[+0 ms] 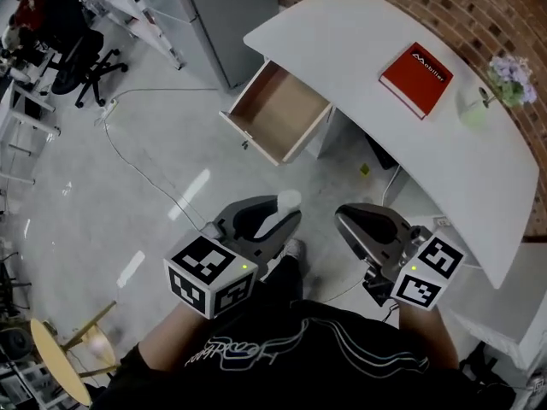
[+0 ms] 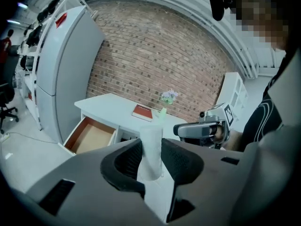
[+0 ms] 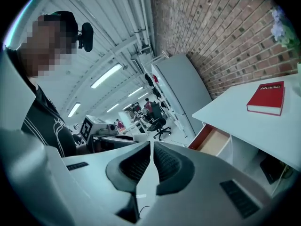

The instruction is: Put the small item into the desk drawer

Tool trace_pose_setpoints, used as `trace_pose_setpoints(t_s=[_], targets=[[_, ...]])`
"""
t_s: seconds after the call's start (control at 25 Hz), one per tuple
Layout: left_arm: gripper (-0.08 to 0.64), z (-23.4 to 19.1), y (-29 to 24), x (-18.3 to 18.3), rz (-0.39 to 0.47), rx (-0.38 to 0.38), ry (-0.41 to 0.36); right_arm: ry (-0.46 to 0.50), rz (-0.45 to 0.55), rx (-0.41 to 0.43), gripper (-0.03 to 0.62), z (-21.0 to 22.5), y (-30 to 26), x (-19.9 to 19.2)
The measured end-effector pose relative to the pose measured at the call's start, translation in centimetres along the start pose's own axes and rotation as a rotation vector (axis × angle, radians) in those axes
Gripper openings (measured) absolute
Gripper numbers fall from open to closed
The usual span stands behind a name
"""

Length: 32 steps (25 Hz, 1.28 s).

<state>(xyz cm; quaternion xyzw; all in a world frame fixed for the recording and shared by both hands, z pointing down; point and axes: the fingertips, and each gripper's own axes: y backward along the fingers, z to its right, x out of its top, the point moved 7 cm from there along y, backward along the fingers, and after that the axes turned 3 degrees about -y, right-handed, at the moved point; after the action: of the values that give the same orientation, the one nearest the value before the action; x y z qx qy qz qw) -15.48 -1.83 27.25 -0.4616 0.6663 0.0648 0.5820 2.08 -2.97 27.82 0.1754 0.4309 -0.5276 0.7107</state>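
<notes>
The person stands a little way back from the curved white desk (image 1: 342, 32), with a grey two-jaw gripper in each hand. The left gripper (image 1: 278, 216) has its jaws clamped on the small white tube-shaped item (image 2: 150, 149). The item stands up between the dark ribbed pads, and its top pokes out past the jaw tips. The right gripper (image 3: 150, 166) has its jaws pressed together, and nothing is between them. The light wooden drawer with a white front (image 1: 278, 109) is pulled out of the desk and looks bare inside. It is well apart from the item, off ahead of the grippers. A red hardback book (image 1: 415, 79) lies on the desk top, far from the drawer. I think the item is light, because one gripper lifts it with no help. Its sides look smooth, so it might slip if the squeeze is too soft. I cannot tell if it is hard or squashy. The middle of its round side, where the pads sit now, looks like a good place to hold it.
</notes>
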Motion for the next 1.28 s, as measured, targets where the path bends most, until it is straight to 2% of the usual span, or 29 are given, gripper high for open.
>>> trace_pose_setpoints(t_s=[0.2, 0.4, 0.68, 0.8, 0.92, 1.12, 1.28], targets=[[0.14, -8.6, -3.9, 1.2, -0.03, -0.004, 0.015, -0.058, -0.052, -0.041, 0.051, 5.1, -5.7, 1.6], [0.14, -14.3, -7.8, 1.4, -0.043, 0.004, 0.015, -0.038, -0.108, -0.084, 0.051, 9.4, -8.9, 1.5], [0.141, -17.5, -11.8, 0.3, -0.062, 0.035, -0.1, -0.012, -0.131, -0.099, 0.051, 11.8, -10.1, 0.5], [0.14, -18.9, -13.8, 0.2, -0.096, 0.053, -0.173, 0.009, -0.139, -0.097, 0.051, 12.5, -10.5, 0.8], [0.14, -19.3, -15.4, 0.0, -0.132, 0.074, -0.234, -0.01, -0.146, -0.086, 0.051, 13.1, -10.1, 0.6], [0.14, -20.0, -18.7, -1.6, -0.212, 0.102, -0.283, -0.061, -0.159, -0.089, 0.051, 15.2, -8.7, -1.5], [0.14, -21.5, -21.3, -2.6, -0.242, 0.125, -0.304, -0.094, -0.182, -0.084, 0.052, 17.4, -8.3, -3.0]])
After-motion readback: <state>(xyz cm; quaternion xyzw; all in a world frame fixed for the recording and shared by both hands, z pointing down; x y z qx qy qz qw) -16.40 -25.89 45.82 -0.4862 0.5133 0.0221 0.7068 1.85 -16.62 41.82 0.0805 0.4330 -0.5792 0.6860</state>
